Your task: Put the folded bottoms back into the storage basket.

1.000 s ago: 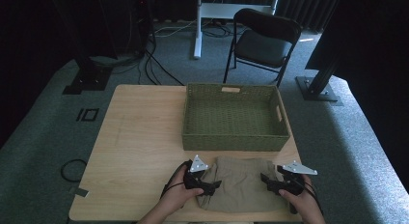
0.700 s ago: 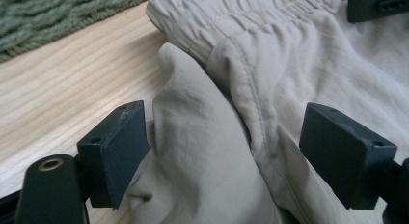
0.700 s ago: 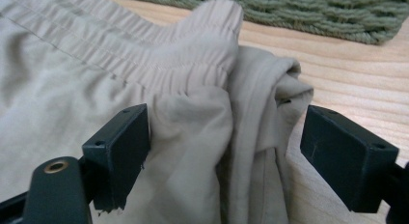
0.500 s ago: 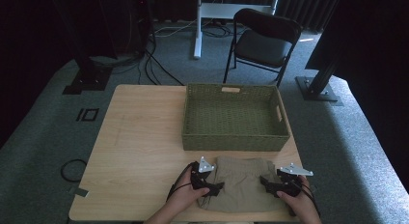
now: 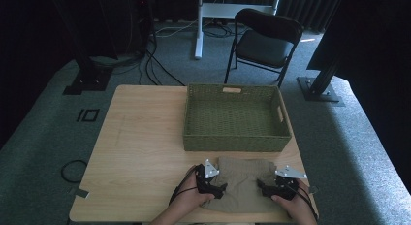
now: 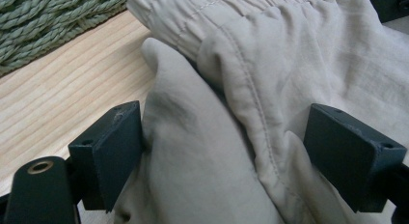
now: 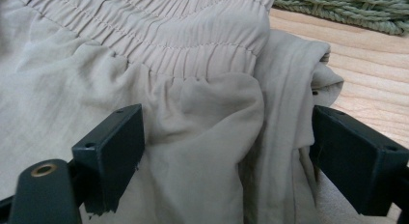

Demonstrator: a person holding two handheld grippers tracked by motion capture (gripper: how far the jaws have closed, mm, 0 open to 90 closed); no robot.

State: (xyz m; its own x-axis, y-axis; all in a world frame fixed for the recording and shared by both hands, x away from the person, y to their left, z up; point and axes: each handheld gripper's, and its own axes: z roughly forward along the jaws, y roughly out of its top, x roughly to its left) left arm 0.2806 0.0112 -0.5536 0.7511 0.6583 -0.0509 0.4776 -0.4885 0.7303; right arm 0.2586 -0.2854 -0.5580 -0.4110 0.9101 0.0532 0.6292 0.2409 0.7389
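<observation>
Folded beige shorts lie at the table's near edge, just before the green woven basket. Left gripper has slid inward since a second ago; both grippers' jaws, right gripper included, have just been opening, fabric bunched between them, grasp released. No legible writing.

Beyond the grippers, past the far edge of the light wooden table, a grey-green carpet covers the floor. A black folding chair stands straight ahead of them, and just to its left rises the white leg of a desk. Black cables trail over the carpet ahead and to the left, beside a dark stand base; another base sits ahead to the right. Dark curtains close the back, with daylight falling on the carpet at the right.
</observation>
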